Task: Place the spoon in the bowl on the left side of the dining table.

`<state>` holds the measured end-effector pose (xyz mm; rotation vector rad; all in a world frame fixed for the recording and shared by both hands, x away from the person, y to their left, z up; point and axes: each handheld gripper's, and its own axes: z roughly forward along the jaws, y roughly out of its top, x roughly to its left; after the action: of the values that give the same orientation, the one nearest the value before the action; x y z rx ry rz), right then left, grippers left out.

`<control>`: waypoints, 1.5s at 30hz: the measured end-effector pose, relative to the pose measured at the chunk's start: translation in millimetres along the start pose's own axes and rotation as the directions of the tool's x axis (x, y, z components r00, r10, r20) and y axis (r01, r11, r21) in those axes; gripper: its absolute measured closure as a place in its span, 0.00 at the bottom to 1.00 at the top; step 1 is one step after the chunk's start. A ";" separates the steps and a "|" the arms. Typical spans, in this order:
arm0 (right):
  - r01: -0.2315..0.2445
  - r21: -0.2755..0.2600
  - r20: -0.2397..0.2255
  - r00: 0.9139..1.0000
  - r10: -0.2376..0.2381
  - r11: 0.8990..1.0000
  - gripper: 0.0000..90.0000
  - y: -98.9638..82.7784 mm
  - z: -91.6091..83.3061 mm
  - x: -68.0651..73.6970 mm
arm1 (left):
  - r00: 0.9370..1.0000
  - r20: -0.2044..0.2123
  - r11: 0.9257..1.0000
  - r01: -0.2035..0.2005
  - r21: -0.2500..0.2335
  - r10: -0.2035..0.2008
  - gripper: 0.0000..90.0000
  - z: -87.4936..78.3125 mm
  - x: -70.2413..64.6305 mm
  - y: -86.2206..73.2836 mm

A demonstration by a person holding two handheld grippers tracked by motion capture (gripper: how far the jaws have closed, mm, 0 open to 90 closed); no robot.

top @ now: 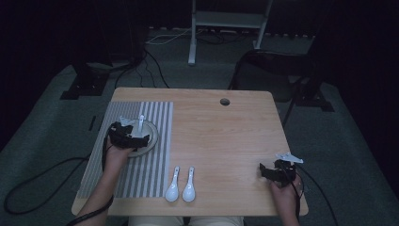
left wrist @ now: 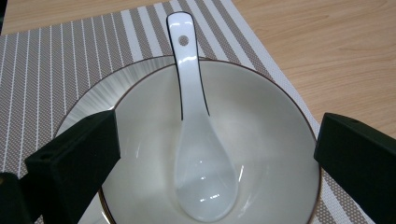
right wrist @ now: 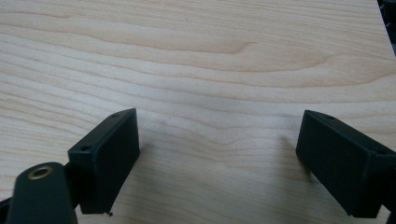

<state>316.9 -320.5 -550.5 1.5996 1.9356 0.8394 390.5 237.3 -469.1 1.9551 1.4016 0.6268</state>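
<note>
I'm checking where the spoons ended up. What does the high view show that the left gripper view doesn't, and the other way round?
High view: two spoons lying on the table, and the right gripper open over bare wood. Left gripper view: the hole in the handle of the spoon resting in the bowl. Both: that spoon, the bowl, the striped placemat, and the open left gripper.

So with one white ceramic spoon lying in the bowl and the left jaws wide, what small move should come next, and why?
Probably lift the left gripper clear of the cream ceramic bowl: its jaws stand open, apart from the white ceramic spoon resting inside. Two more white spoons wait on the wooden table.
</note>
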 end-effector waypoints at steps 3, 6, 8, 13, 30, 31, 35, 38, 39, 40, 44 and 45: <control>-0.001 0.000 0.000 1.000 0.001 1.000 0.14 0.0 0.0 0.0 | 1.000 -0.006 1.000 0.001 -0.006 -0.001 0.00 -3.7 -0.4 -2.8; 0.000 0.000 0.000 1.000 0.000 1.000 0.14 0.0 0.0 0.0 | 1.000 -0.015 1.000 0.006 -0.011 -0.006 0.00 -6.2 0.0 -6.2; 0.000 0.000 0.000 1.000 0.000 1.000 0.14 0.0 0.0 0.0 | 1.000 -0.018 1.000 0.013 -0.014 -0.013 0.00 -7.5 0.9 -9.0; 0.000 0.000 0.000 1.000 0.000 1.000 0.14 0.0 0.0 0.0 | 1.000 -0.009 1.000 0.018 -0.014 -0.018 0.00 -10.3 4.1 -16.2; 0.000 0.001 0.000 1.000 0.000 1.000 0.14 0.0 0.0 0.0 | 1.000 0.018 0.998 0.005 -0.066 -0.003 0.00 -36.7 4.7 -31.9; 0.000 0.000 0.000 1.000 0.000 1.000 0.14 0.0 0.0 0.0 | 1.000 0.012 0.998 0.001 -0.065 0.000 0.00 -38.0 4.9 -33.6; 0.000 0.000 0.000 1.000 0.000 1.000 0.14 0.0 0.0 0.0 | 1.000 0.011 0.997 0.010 -0.072 -0.009 0.00 -41.9 6.8 -39.3; 0.000 0.000 0.000 1.000 0.000 1.000 0.14 0.0 0.0 0.0 | 1.000 0.006 0.997 0.015 -0.074 -0.014 0.00 -45.5 9.4 -46.5; 0.000 0.000 0.000 1.000 0.000 1.000 0.14 0.0 0.0 0.0 | 1.000 0.002 0.997 0.013 -0.071 -0.013 0.00 -46.2 9.8 -48.3; 0.000 0.000 0.000 1.000 0.000 1.000 0.14 0.0 0.0 0.0 | 1.000 0.001 0.997 0.013 -0.073 -0.013 0.00 -46.9 10.1 -50.9; 0.000 0.000 0.000 1.000 0.000 1.000 0.14 0.0 0.0 0.0 | 1.000 0.004 0.998 0.016 -0.067 -0.016 0.00 -48.9 10.4 -59.6; 0.000 0.000 0.000 1.000 0.000 1.000 0.14 0.0 0.0 0.0 | 1.000 0.006 0.998 0.017 -0.063 -0.016 0.00 -49.4 10.3 -61.9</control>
<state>316.9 -320.5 -550.5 1.5995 1.9357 0.8392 319.5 272.0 -480.9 1.8926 1.3768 0.6497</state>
